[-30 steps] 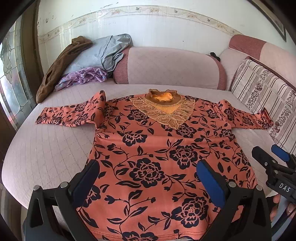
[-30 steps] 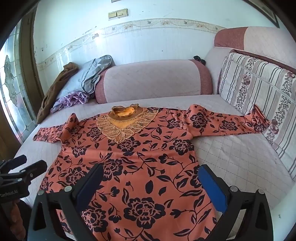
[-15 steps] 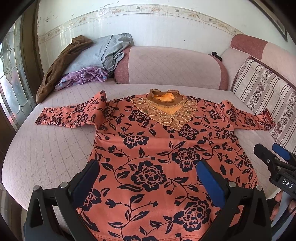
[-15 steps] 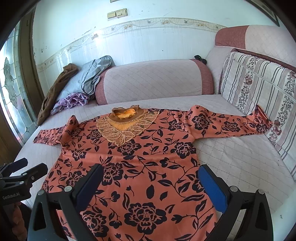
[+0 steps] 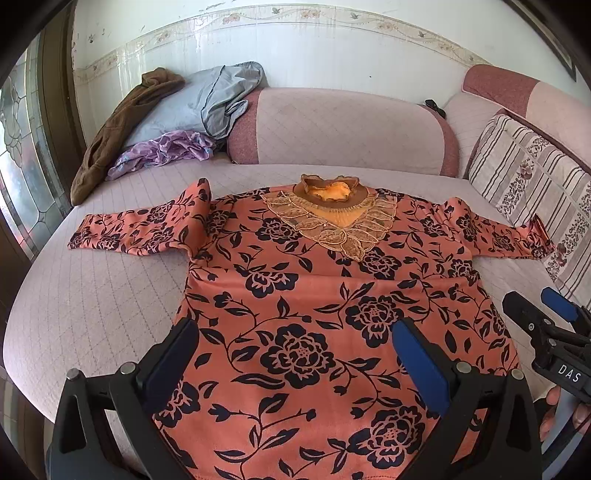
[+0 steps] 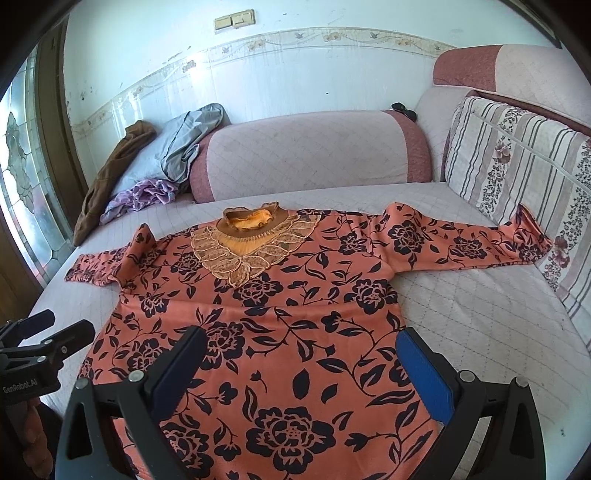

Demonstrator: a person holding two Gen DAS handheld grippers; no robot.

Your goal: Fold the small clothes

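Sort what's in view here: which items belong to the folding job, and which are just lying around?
Job:
- floral top, spread flat
- left gripper, open
- right gripper, open

Lying about:
- brown garment
- grey garment
- purple cloth
- bolster
- striped cushion

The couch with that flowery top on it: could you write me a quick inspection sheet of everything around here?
Surface: quilted pink couch seat, top spread on it.
Job's things: orange floral top lies flat, face up, lace collar toward the backrest, both sleeves stretched outward; the right cuff reaches the striped cushion.
Clutter: brown garment, grey garment and purple cloth heaped in the far left corner; small dark object on the backrest.
Grippers: left gripper and right gripper both open, hovering over the hem, holding nothing.
Cables: nothing seen.
Surroundings: tiled wall, wall switches, patterned glass door on the left.
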